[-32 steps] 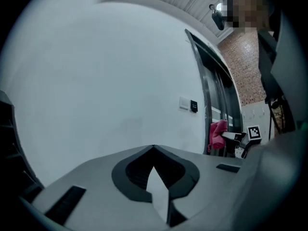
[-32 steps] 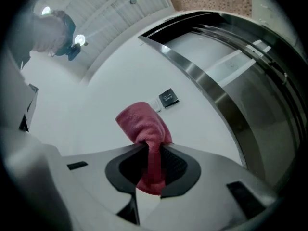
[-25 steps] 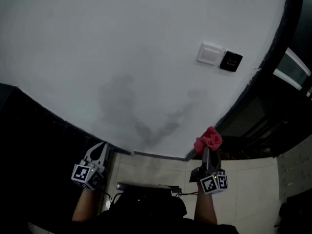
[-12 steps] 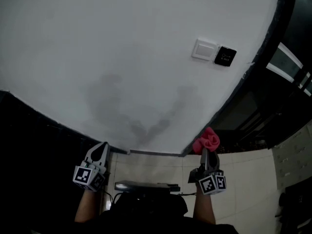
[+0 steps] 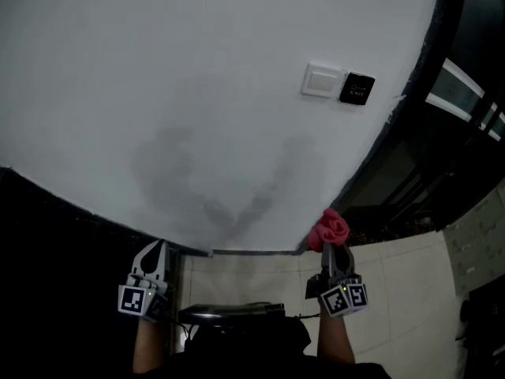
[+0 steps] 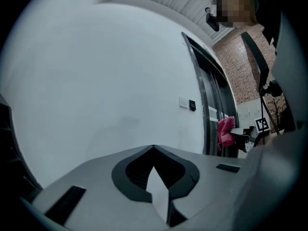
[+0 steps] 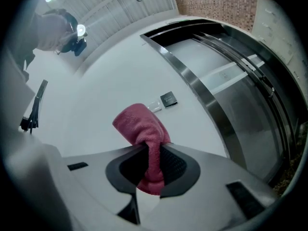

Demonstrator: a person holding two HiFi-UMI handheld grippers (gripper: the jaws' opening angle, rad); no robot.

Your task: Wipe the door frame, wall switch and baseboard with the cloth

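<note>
Cloth (image 7: 142, 124) still between right tongs (image 7: 150, 170).

open wall (image 5: 197, 69) around wall switch (image 5: 322, 80)

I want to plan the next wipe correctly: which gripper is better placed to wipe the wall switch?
Right. The right gripper is shut on the pink cloth and sits on the side of the wall switch and door frame. The left gripper is shut, holds nothing, and sits farther left.
</note>
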